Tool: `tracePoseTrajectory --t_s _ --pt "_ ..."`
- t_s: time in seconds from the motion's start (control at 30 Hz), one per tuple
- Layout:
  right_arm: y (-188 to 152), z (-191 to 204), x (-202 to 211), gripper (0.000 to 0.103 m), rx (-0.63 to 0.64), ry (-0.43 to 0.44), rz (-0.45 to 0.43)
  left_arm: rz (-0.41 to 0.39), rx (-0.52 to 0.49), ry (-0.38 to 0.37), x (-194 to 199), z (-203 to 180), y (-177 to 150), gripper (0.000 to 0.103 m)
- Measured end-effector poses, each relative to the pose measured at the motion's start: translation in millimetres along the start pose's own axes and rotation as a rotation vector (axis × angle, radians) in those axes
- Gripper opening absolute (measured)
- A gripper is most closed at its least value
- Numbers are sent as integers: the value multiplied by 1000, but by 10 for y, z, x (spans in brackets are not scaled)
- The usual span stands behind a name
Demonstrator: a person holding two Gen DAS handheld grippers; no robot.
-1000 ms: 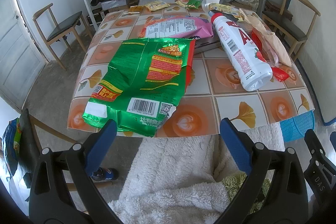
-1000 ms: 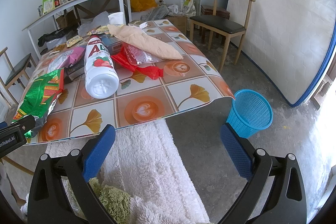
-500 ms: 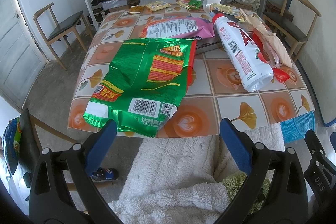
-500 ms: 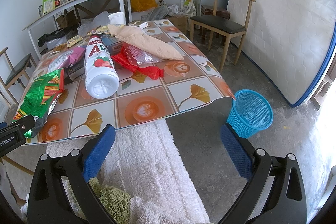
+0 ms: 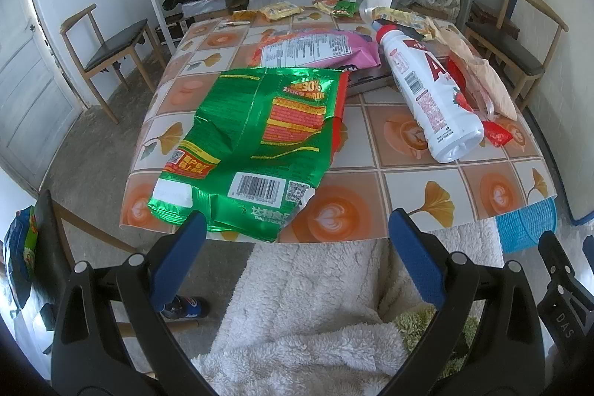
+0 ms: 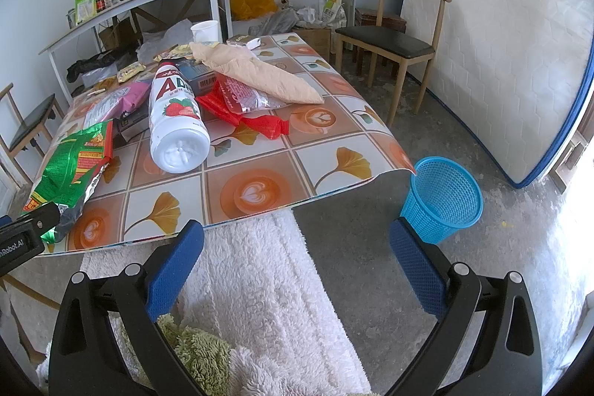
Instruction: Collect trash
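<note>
A: We hold the left gripper just off the near edge of the desk, its blue fingers spread wide with nothing between them. The green snack bag lies flat right ahead, its long axis running from the near edge away toward the far side, the barcode end nearest us and hanging slightly over the edge.

B: And our right gripper is just as wide apart and empty, out past the desk's near edge, over a white fluffy cloth. The white bottle lies on its side, base toward us, red cap pointing to the far end, long axis nearly in line with our view.

A: From our left view the bottle slants, cap up and left, base down and right, beside the pink bag, which lies crosswise behind the green one.

B: A red wrapper and a tan bag lie right of the bottle, the tan one stretched diagonally. The blue basket stands upright on the floor just off the desk's right corner.
</note>
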State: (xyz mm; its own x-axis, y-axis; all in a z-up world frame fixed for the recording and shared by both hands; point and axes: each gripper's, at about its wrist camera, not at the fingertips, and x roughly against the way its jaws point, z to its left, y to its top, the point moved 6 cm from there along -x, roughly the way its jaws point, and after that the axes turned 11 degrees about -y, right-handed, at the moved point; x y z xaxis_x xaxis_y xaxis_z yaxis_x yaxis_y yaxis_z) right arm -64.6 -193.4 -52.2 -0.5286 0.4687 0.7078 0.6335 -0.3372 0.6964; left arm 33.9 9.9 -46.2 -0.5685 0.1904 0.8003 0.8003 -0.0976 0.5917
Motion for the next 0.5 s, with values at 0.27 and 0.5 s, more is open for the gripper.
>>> tracePoseTrajectory --t_s 0.27,0.5 --pt "-3 11 -24 98 -7 2 -2 -21 6 10 29 95 77 95" --pt "28 84 -21 98 3 19 -4 -46 17 29 89 140 108 95"
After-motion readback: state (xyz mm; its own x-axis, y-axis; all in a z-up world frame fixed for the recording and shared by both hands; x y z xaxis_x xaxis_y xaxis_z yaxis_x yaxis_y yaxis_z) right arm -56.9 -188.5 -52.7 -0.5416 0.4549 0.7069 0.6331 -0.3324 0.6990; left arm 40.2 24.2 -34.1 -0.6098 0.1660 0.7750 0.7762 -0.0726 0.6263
